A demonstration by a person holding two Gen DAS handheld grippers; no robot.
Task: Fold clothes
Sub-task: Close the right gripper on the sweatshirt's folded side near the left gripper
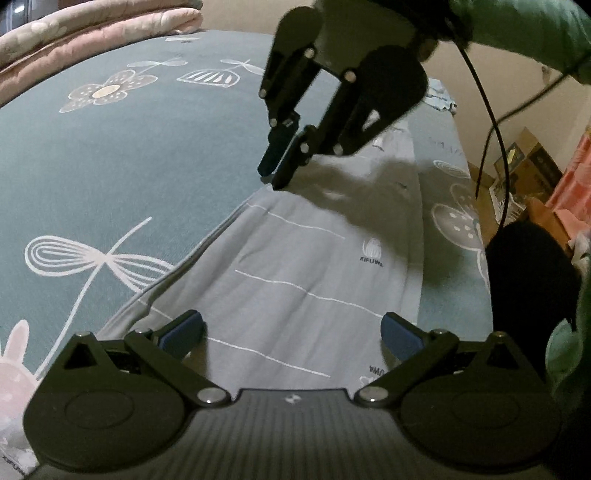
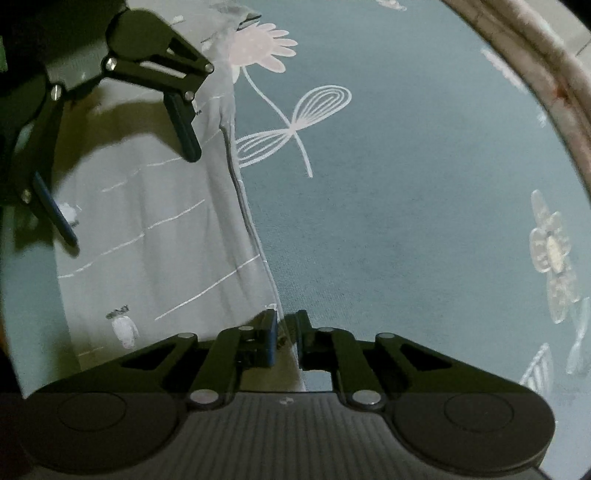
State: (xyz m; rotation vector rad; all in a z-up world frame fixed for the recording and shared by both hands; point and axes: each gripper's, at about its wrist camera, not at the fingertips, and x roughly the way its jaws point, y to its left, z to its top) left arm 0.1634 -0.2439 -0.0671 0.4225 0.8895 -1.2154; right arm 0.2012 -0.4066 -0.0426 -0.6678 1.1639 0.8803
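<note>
A grey garment (image 1: 295,258) with thin white stripes and small printed logos lies flat along a bed covered by a teal sheet (image 1: 110,166) patterned with white flowers and dragonflies. The left gripper (image 1: 291,334) hangs over the near part of the cloth with its blue-padded jaws spread wide — nothing between them. The right gripper (image 1: 277,173) points steeply down at the garment's far left edge, its jaws drawn nearly together; its own view shows the cloth's edge (image 2: 286,338) running into the narrow gap between the pads, pinched there as far as can be told. A folded pink quilt (image 1: 92,33) sits at the bed's far end, and a green sleeve (image 1: 524,29) shows above the right gripper.
</note>
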